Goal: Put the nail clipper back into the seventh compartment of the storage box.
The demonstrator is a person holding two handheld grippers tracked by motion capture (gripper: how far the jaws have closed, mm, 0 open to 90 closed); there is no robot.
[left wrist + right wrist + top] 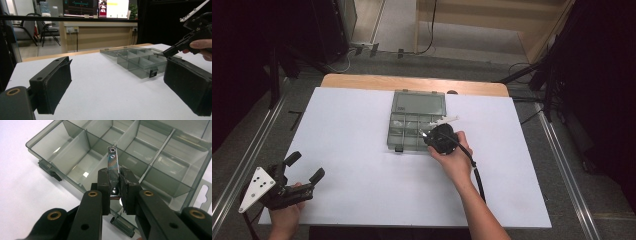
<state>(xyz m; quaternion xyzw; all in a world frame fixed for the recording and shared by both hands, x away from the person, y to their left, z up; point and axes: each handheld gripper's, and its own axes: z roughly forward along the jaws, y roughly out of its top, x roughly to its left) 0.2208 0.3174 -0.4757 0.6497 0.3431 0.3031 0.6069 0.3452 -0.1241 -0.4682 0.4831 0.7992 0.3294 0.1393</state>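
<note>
Held piece: a small flat metal strip with a hole near its far end is sticking out from between the right gripper's pads, hanging over the front row of the box, above a middle compartment; in the left gripper view its tip is showing just above the dividers.
Right gripper: its jaws are clamping together on the metal strip, pads pressing its near end from both sides; in the high view the gripper is sitting over the box's front right part, with the person's right hand wrapping around its body.
Compartment box: a clear grey plastic organiser is lying open on the table, lid folded back flat on the far side, latches facing the person.
Left gripper: its jaws are standing wide apart with nothing between them, resting near the table's front left corner, well apart from the box, pointing toward it.
Table: a white sheet is covering it, with a wooden edge showing at the far side.
</note>
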